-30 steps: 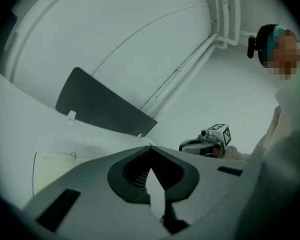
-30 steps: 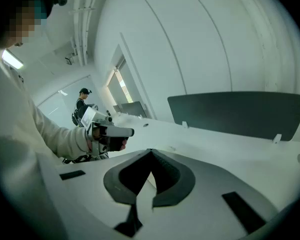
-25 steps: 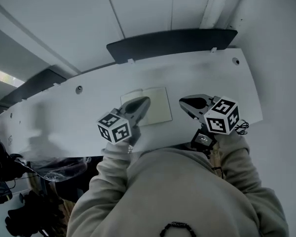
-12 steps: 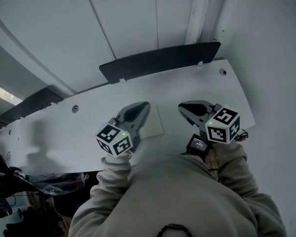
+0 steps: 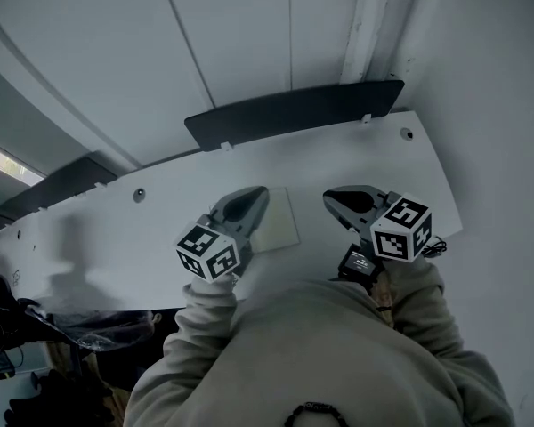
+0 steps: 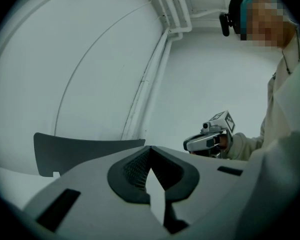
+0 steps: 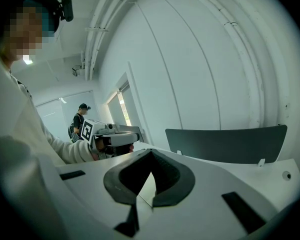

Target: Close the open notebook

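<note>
Head view: white desk (image 5: 356, 154) with a dark panel (image 5: 294, 114) along its far edge, against a white wall. The notebook (image 5: 282, 221) lies flat on the desk near the front edge. It shows as one pale cover and looks closed; its left part is hidden behind the left gripper (image 5: 256, 194). The right gripper (image 5: 331, 196) is just right of the notebook, so the notebook sits between the two. Left gripper view: left gripper (image 6: 150, 148) has its jaws pressed together at the tips with nothing pinched, and it points level at the wall and panel, with the right gripper (image 6: 187, 145) off to the side. Right gripper view: right gripper (image 7: 150, 152) also has its jaws pressed together and is empty. It is tilted a bit down toward the desk, with the left gripper (image 7: 135, 135) beside it. Both seem raised off the desk; no contact with the notebook is visible. A person (image 7: 80, 120) stands far back in the room.
</note>
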A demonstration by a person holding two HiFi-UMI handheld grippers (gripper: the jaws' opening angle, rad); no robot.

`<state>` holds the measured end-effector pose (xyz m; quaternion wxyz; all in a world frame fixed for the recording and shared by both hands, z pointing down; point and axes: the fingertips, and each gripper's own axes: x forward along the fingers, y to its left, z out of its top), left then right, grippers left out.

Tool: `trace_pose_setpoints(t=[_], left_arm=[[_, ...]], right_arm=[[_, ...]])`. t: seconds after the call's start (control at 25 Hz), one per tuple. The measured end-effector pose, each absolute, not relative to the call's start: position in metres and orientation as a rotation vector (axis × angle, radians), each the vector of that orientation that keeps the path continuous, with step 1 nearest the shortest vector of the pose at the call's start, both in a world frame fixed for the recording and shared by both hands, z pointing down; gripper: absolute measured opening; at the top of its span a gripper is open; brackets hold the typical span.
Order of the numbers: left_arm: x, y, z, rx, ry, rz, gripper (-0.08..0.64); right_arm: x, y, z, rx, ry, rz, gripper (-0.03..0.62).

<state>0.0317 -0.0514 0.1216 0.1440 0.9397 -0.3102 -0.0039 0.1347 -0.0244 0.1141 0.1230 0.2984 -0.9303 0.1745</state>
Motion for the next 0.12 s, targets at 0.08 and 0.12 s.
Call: trace_pose_setpoints(t=[0.08, 0.12], left_arm=[[0.0268, -0.0542, 0.1231, 2.701, -0.91, -0.008, -0.002], [0.0246, -0.0558, 0.1236, 2.697, -0.915, -0.008, -0.002]], right_arm=[[0.1312, -0.0253, 0.1144, 0.863, -2.715, 0.504, 0.02], [0.1296, -0.0258, 0.1144, 0.86, -2.715, 0.5, 0.02]])
